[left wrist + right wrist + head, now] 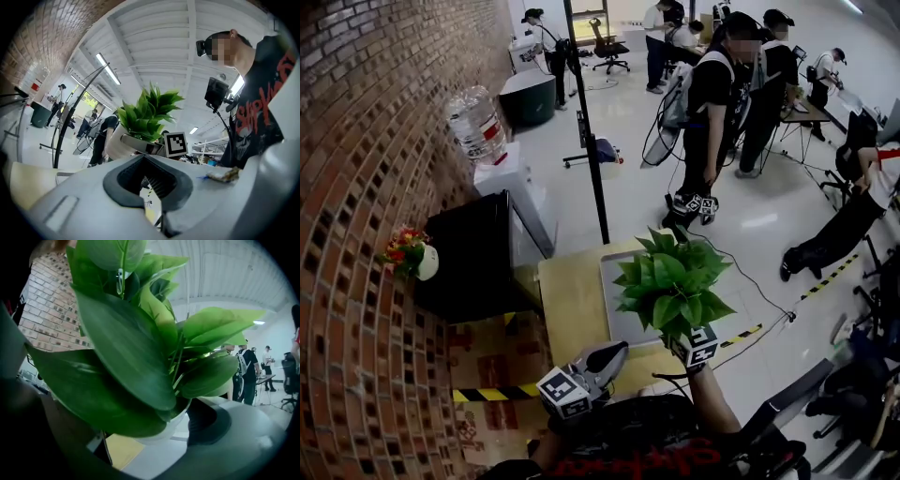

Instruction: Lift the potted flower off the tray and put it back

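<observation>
Green leaves (126,348) crowd your right gripper (686,339); its jaws clamp the white pot (171,428), held in the air above the grey tray (619,281). Your left gripper (149,178) is empty, jaws nearly together.

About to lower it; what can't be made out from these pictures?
- Right gripper view: the potted flower's leaves hide where one jaw of the right gripper meets the pot.
- Left gripper view: the left gripper's body cuts off the pot's base.
- Head view: leaves hide the pot and part of the tray.
</observation>
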